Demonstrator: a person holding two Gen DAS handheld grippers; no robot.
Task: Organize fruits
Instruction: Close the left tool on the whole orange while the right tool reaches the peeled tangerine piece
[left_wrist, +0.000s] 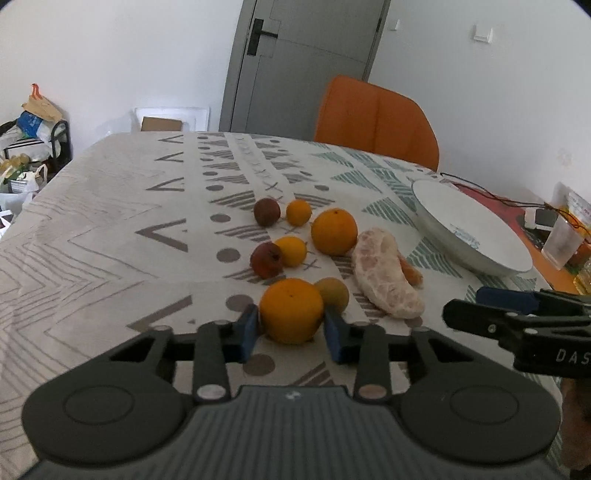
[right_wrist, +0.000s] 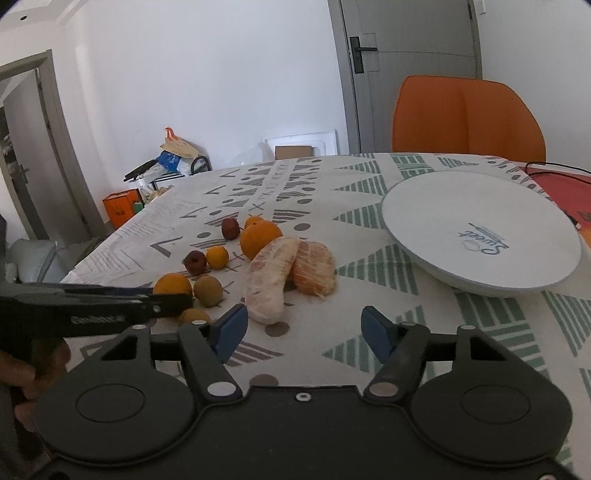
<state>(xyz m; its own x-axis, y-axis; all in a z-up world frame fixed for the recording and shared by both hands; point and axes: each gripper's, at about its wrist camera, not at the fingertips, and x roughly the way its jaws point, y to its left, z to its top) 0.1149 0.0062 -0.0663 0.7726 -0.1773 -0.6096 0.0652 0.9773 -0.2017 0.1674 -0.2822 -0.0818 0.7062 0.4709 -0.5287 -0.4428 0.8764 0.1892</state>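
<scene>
Several fruits lie on the patterned tablecloth. My left gripper (left_wrist: 291, 328) has its blue pads on both sides of a near orange (left_wrist: 291, 310), which rests on the cloth; it also shows in the right wrist view (right_wrist: 173, 285). Behind it lie a yellow-green fruit (left_wrist: 334, 293), a peeled pomelo piece (left_wrist: 384, 273), a bigger orange (left_wrist: 334, 230), two small oranges and two dark red fruits (left_wrist: 266, 259). A white plate (left_wrist: 469, 225) stands to the right. My right gripper (right_wrist: 301, 328) is open and empty, just short of the pomelo piece (right_wrist: 271, 280) and a peeled orange piece (right_wrist: 314, 269).
An orange chair (left_wrist: 376, 118) stands behind the table, before a grey door. A plastic cup (left_wrist: 561, 242), cables and small items sit at the far right edge. Bags and a rack stand on the floor at left. The white plate (right_wrist: 480, 232) is right of my right gripper.
</scene>
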